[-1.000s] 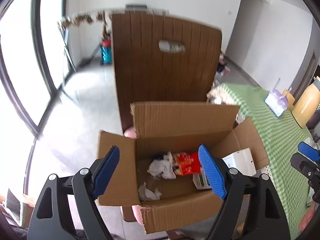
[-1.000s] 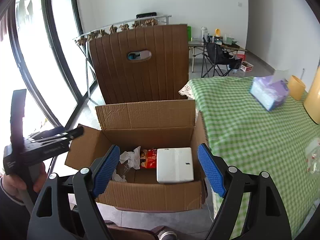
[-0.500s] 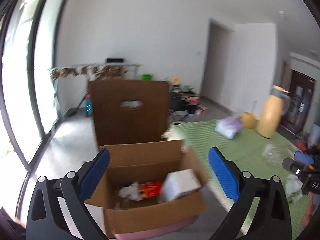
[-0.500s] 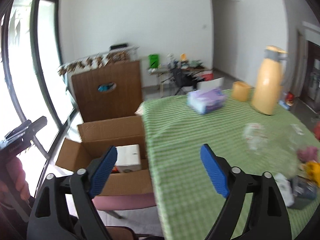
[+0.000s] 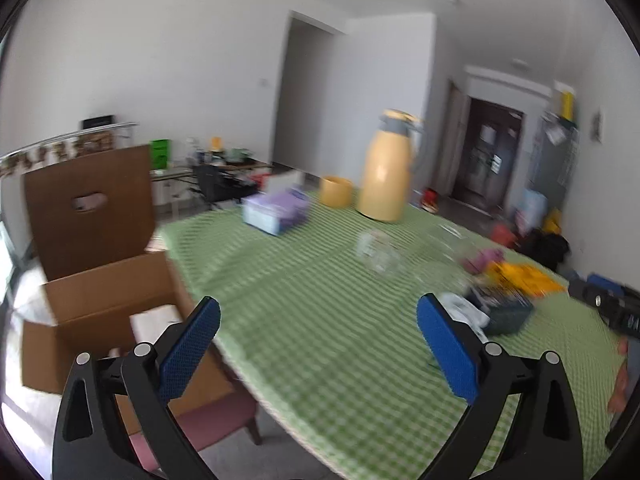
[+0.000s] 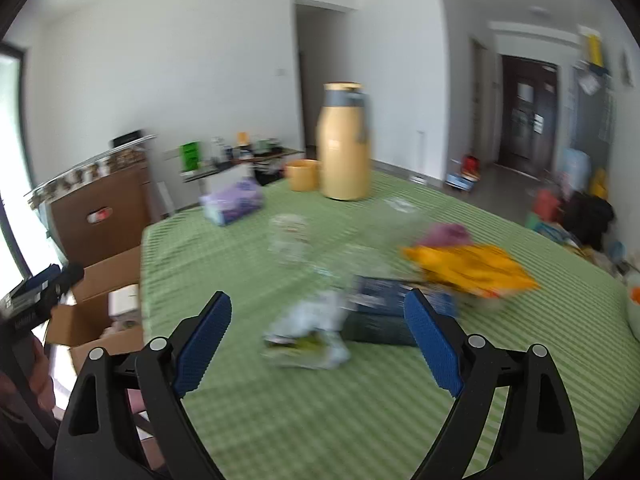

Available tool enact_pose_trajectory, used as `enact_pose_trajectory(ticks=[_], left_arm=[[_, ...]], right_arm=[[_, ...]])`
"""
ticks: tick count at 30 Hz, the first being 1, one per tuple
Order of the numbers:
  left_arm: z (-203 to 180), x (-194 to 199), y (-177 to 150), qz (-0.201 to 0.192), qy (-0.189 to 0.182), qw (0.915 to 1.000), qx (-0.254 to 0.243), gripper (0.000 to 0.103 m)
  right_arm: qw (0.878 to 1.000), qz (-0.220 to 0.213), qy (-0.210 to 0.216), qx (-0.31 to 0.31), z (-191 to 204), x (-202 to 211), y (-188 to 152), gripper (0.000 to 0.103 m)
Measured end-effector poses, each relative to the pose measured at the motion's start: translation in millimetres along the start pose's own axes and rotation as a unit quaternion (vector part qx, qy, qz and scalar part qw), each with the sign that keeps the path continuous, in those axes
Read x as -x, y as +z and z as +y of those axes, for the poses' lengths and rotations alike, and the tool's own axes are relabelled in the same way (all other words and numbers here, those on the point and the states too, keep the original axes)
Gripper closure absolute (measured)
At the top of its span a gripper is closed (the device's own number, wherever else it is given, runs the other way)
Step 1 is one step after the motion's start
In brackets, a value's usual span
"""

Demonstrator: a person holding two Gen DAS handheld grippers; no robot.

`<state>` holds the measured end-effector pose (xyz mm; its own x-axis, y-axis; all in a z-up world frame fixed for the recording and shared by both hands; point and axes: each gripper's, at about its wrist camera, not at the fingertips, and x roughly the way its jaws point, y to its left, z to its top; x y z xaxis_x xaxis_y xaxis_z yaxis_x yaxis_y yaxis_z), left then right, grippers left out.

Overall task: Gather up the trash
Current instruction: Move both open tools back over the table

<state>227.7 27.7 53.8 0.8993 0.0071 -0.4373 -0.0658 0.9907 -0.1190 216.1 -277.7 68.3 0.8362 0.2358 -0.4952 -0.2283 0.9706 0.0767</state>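
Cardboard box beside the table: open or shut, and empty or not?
Open. The cardboard box has its flaps raised, and a white carton shows inside; other contents are hidden from here.

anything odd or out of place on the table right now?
Yes: loose litter sits mid-table on the green cloth, a crumpled wrapper, a dark box and an orange packet bunched together. Motion blur hides finer detail. The flask stands upright; nothing looks spilled.

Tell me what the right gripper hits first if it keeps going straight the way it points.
Probably the crumpled pale wrapper on the green tablecloth, lying between the open right gripper fingers; blur leaves depth uncertain.
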Motion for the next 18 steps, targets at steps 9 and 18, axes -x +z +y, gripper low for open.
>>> enact_pose_trajectory(ticks=[9,18], left_arm=[[-107.2,-98.3,-32.2,0.088,-0.085,0.9882,-0.091,0.007],[-148.3,-182.6,-41.4,0.164,-0.071,0.9776,-0.111,0.007]], right_arm=[[0.996,0.015,-0.068,-0.05,-74.8,18.3,-22.6,0.018],[0.989,0.035,-0.111,-0.093,-125.7,24.5,-44.7,0.018]])
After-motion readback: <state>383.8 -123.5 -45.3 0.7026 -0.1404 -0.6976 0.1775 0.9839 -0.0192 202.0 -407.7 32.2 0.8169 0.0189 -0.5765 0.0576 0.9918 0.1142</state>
